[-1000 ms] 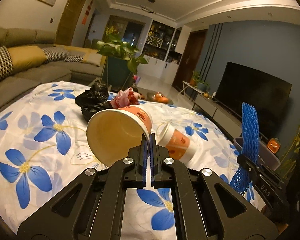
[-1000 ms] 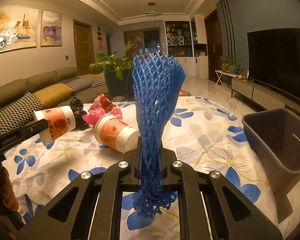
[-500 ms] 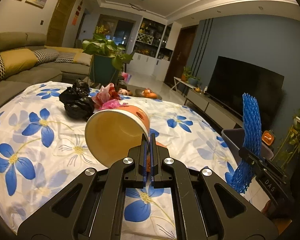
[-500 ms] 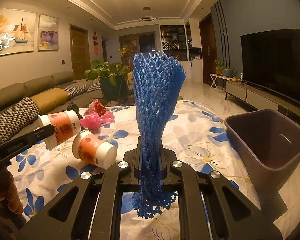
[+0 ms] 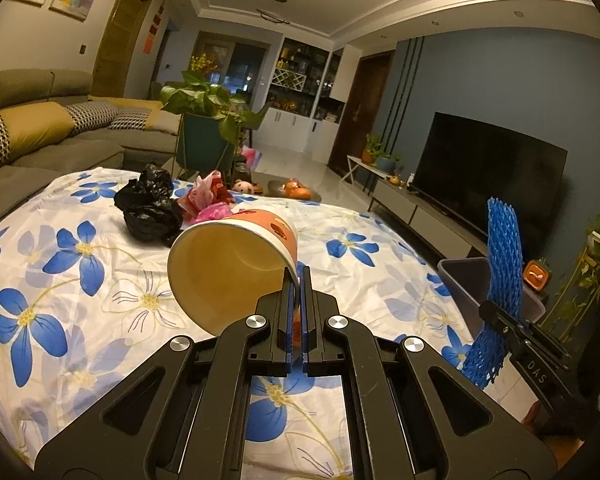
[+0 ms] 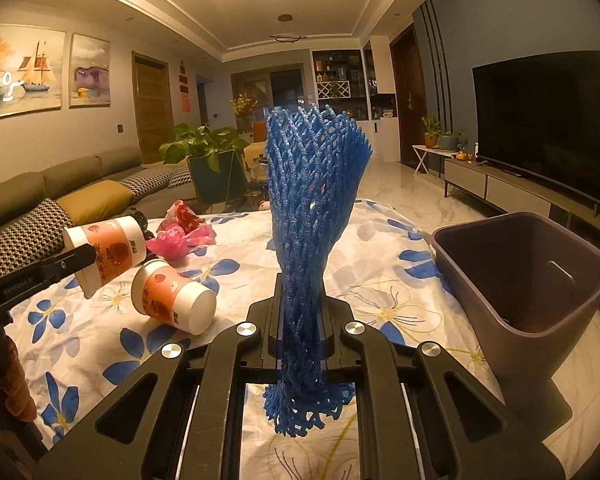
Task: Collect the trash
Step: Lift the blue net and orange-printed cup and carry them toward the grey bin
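The left tool (image 5: 296,280) is clenched on the rim of a paper cup (image 5: 228,264), an orange-and-white one held tilted in the air above the worktop (image 5: 60,280), its open mouth facing the camera. In the right wrist view the same cup (image 6: 108,250) hangs at the far left, pinched by that tool's dark finger.

The right tool (image 6: 300,300) is grasping a blue foam net sleeve (image 6: 312,208), which stands upright between its jaws and fans out at the top, with a frayed end hanging below the grip. From the left wrist view this sleeve (image 5: 500,280) rises at the right edge of the worktop.

A second paper cup (image 6: 172,300) lies on its side on the flowered cloth, near the left of the sleeve, its white base turned toward the camera. Farther back rest a crumpled pink plastic bag (image 6: 184,228) and, just beside it to the left, a crumpled black plastic bag (image 5: 150,208).

A dark purple bin (image 6: 540,320) stands at the right edge of the worktop, its mouth tipped toward the camera. Beyond are a sofa (image 6: 60,196), a potted plant (image 6: 208,156) and a television (image 6: 548,120).
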Tool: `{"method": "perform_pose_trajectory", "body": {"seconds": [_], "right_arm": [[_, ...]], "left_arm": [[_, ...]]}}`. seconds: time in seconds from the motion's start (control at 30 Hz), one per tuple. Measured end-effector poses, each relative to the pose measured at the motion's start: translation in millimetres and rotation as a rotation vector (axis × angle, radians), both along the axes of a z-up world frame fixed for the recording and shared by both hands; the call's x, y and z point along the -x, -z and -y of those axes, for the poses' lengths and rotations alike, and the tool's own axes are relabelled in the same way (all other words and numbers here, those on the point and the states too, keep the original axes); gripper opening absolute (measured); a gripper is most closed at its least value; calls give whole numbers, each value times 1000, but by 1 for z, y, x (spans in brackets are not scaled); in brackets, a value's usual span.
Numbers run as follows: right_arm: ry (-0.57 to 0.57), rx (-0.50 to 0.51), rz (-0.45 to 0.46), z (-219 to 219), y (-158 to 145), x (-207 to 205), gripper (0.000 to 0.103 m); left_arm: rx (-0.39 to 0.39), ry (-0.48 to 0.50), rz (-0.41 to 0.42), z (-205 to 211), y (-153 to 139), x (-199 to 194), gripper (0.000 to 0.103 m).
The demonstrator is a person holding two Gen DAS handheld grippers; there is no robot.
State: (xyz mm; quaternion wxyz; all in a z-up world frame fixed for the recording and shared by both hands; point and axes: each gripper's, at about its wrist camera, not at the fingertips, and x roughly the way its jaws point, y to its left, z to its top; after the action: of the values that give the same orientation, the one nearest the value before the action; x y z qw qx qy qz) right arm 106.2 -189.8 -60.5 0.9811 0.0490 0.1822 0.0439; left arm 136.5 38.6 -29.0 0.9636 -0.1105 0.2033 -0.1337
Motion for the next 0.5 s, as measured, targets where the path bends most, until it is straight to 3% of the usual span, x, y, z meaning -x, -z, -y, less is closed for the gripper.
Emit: {"method": "perform_pose_trajectory", "body": {"seconds": [0.3,0.5], "right_arm": [[40,19,18,18,-7,3,13],[146,72,59,54,-22,2,13]], "left_arm": [[-11,80,53,37,-24,-5,2],[-38,216,103,104,-42,-19,2]]}}
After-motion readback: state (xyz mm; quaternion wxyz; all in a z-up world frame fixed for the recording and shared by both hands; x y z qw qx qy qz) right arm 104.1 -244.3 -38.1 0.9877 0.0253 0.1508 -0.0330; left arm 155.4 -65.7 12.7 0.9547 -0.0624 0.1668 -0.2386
